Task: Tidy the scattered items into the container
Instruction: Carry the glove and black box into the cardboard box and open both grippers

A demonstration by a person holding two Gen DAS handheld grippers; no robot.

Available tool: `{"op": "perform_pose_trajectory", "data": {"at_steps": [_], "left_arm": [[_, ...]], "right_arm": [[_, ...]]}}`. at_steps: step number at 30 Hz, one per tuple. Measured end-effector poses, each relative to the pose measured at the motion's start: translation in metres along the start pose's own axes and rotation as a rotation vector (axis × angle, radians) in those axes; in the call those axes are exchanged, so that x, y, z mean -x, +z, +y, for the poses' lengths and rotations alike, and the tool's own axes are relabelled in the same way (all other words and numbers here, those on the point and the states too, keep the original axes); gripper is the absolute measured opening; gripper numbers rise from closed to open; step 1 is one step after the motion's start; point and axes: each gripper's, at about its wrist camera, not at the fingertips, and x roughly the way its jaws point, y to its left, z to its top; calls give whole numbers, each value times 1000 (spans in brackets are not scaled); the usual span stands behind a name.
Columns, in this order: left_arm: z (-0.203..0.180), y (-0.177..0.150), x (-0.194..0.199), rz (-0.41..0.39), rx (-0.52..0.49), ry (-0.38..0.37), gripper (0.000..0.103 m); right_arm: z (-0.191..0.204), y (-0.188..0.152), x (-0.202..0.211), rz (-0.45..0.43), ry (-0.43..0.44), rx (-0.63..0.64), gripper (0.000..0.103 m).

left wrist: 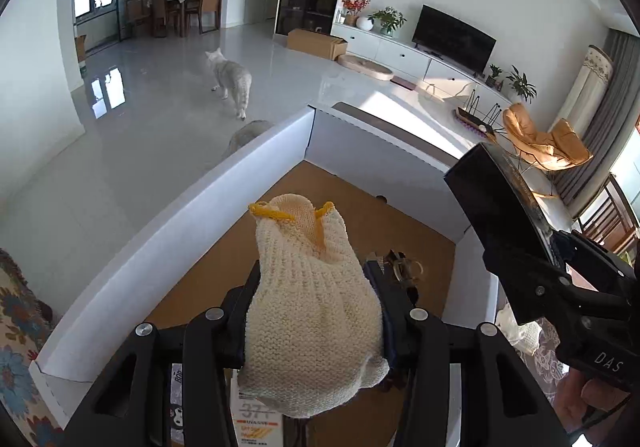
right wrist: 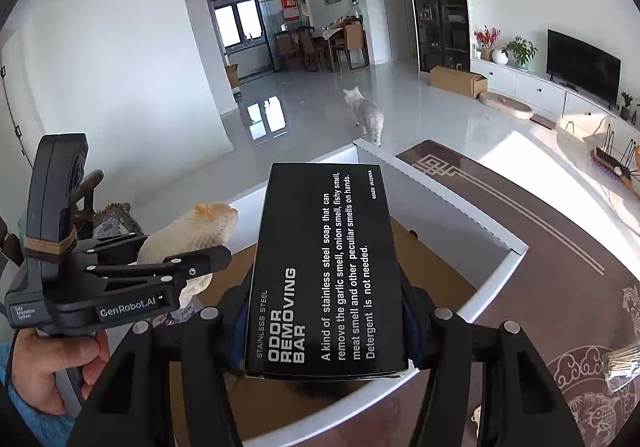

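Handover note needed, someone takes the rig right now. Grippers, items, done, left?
Left gripper: shut on the knitted glove, held over the white box.
Right gripper: shut on the black soap box, also over the white box.
Done: both items picked up and brought above the container; a labelled packet already lies inside.
Left: release both into the box. A clear packet on the patterned cloth may be next; check the surface for more.

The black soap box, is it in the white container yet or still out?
Out. The black soap box is clamped in the right tongs, held above the white container.
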Motion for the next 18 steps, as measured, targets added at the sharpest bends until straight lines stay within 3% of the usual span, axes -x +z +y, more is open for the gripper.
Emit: {"op": "perform_pose_trajectory", "data": {"at_steps": [5, 8, 10, 12, 18], "left_arm": [[12, 6, -50, 73, 41, 31, 47], [20, 1, -70, 117, 61, 119, 58], [27, -1, -79, 137, 85, 132, 69], [29, -4, -83, 148, 96, 131, 73], [20, -7, -75, 130, 94, 135, 75]], "right_arm": [[7, 20, -78, 128, -14, 19, 60], [-3, 19, -113, 226, -14, -6, 62], [-7, 21, -121, 229, -29, 2, 63], [-13, 22, -121, 222, -28, 11, 65], [-8, 22, -114, 230, -27, 49, 66]]}}
